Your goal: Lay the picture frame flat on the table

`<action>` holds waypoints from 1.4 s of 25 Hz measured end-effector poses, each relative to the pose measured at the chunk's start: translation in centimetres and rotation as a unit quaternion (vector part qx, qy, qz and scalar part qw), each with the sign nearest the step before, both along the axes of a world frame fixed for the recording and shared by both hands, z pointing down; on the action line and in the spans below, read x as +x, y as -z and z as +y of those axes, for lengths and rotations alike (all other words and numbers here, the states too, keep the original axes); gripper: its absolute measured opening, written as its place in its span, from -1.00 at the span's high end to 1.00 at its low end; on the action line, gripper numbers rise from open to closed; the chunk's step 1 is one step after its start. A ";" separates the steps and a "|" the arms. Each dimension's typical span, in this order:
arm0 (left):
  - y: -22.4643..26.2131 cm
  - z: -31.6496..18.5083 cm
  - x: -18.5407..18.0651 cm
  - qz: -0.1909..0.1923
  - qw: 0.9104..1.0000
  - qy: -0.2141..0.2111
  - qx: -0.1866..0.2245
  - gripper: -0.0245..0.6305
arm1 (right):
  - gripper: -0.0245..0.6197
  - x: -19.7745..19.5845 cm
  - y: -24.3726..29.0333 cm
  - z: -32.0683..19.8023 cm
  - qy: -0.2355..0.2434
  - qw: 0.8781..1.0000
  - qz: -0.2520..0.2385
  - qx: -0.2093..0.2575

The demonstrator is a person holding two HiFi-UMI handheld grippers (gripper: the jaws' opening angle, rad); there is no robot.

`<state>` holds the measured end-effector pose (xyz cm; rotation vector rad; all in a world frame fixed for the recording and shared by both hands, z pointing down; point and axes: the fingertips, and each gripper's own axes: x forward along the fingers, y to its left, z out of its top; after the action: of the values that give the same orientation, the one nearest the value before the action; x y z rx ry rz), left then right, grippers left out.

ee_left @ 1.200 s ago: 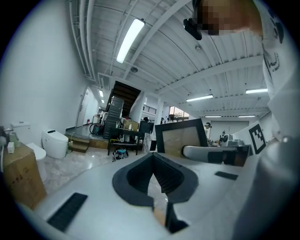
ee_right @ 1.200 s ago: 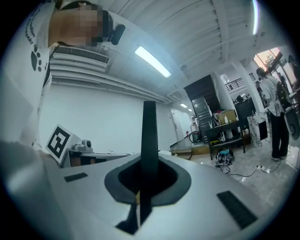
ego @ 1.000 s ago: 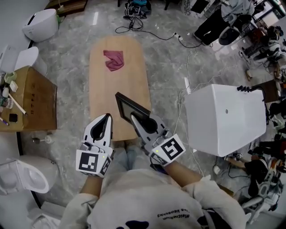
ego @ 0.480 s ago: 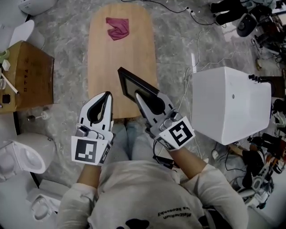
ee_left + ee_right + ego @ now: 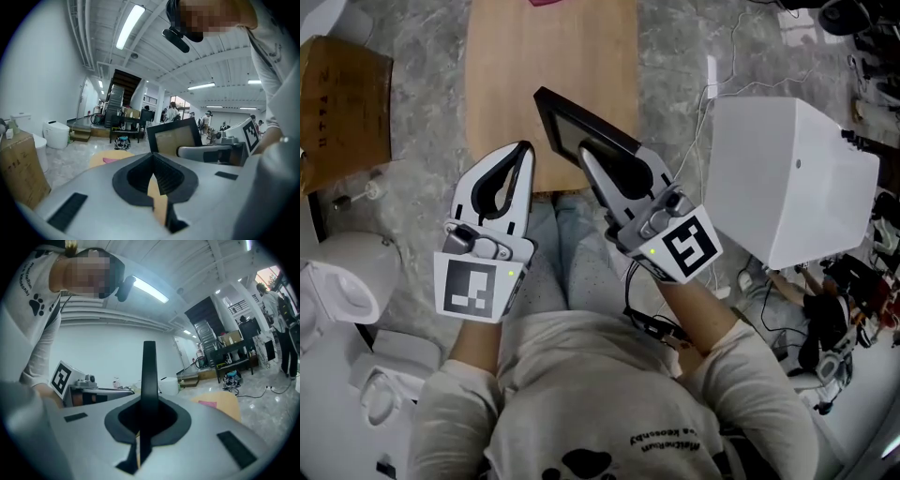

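Observation:
The black picture frame [image 5: 572,131] stands tilted on edge over the near end of the wooden table [image 5: 502,84]. My right gripper [image 5: 587,157] is shut on the frame's near edge. In the right gripper view the frame [image 5: 149,371] rises edge-on out of the closed jaws. My left gripper [image 5: 523,152] is shut and empty, just left of the frame and apart from it. From the left gripper view [image 5: 152,176] I see the frame's glass face [image 5: 174,137] with the right gripper [image 5: 211,152] below it.
A pink cloth [image 5: 111,160] lies at the table's far end. A large white box [image 5: 787,178] stands to the right, a cardboard box [image 5: 342,89] and a white toilet [image 5: 342,291] to the left. Cables trail on the marble floor [image 5: 694,47].
The head view has tipped down toward the person's body. Both grippers and the frame now look larger and nearer. The right gripper's hold on the frame is unchanged.

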<state>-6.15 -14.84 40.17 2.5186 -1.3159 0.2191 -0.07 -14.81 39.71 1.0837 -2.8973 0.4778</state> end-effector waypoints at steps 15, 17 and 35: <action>-6.1 1.6 0.6 0.003 1.000 0.004 -0.012 0.90 | 0.87 0.3 -6.7 1.7 0.006 1.000 -0.014 -0.021; -6.5 1.5 0.6 0.011 1.000 0.002 -0.009 0.90 | 0.87 0.3 -7.2 1.6 0.008 1.000 -0.013 -0.025; -13.8 2.6 0.1 0.007 0.996 -0.014 -0.087 0.90 | 0.87 -0.2 -13.0 2.3 0.038 0.997 -0.017 -0.071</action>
<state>-6.10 -12.20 53.97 2.3902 -1.2008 0.3083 -0.24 -12.50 52.72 0.9527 -2.8684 0.6914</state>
